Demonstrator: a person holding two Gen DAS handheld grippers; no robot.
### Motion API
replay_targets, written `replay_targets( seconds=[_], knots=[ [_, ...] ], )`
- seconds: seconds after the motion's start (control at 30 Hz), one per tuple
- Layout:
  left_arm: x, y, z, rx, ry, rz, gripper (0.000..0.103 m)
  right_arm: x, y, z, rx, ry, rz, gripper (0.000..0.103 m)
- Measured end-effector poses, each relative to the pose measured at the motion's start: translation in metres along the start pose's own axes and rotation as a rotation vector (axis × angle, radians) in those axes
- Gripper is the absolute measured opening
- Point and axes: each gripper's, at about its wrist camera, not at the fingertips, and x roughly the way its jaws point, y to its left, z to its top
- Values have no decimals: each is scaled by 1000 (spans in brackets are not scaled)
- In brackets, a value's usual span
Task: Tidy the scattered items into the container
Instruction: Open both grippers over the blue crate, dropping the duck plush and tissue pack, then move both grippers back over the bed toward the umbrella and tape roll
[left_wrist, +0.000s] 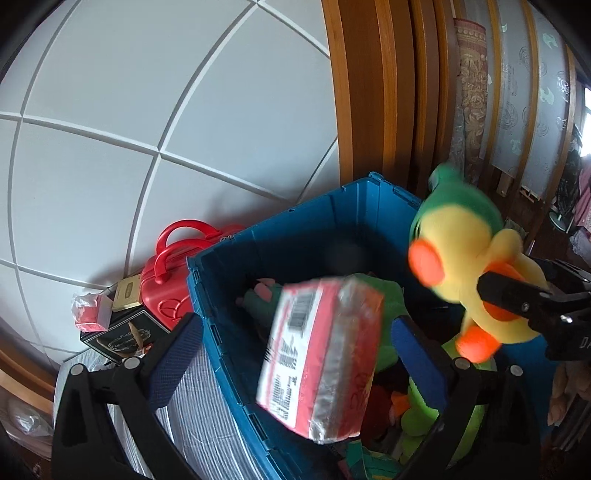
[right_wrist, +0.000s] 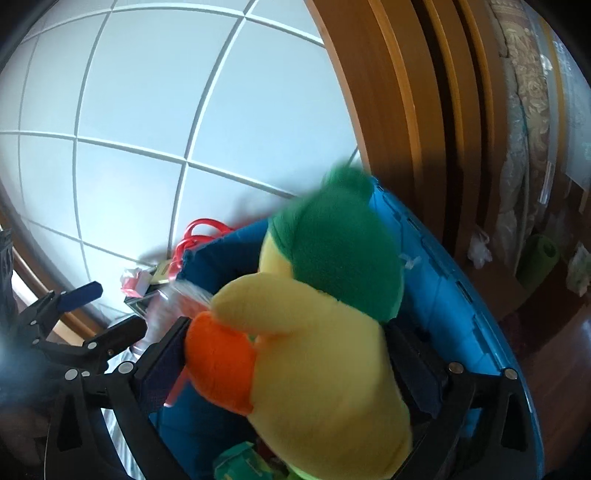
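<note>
Left wrist view: left gripper (left_wrist: 295, 354) is over the blue bin (left_wrist: 229, 295), jaws spread wide, and the red-and-white packet (left_wrist: 321, 358) sits between them, blurred and clear of both pads, so I read it as released above the bin's open mouth, not held. Packet's long axis runs from low near the camera up toward the bin's far wall, tilted, barcode face turned to the bin's left wall. Right wrist view: right gripper (right_wrist: 295, 365) is also over the bin, jaws wide; the plush duck (right_wrist: 325, 332) fills the gap, and whether the pads touch it I can't tell, though it looks let go. Duck's long axis points up and away from the bin floor, green head toward the far wall, orange bill to the bin's left. Doing this step well, in my judgement: keep both jaws fully apart, hold still over the bin's centre until both items settle on the toys inside, then lift straight out so no pad snags plush fabric. Red case (left_wrist: 166, 284) stands just outside the bin's left wall.
</note>
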Motion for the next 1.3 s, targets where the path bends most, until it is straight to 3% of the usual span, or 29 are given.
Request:
replay_targets(
  seconds=[0.33, 0.6, 0.93, 1.3],
  knots=[
    [2, 17, -25, 5, 38, -9, 103, -17, 44, -17, -13, 2, 59, 103],
    [-11, 56, -47, -49, 35, 22, 103, -12, 90, -36, -90, 24, 144, 103],
    [-27, 146, -104, -143, 56, 57, 103, -5, 170, -61, -156, 48, 158, 103],
    [-39, 272, -175, -209, 88, 120, 103, 35, 291, -102, -204, 104, 159, 103]
  ],
)
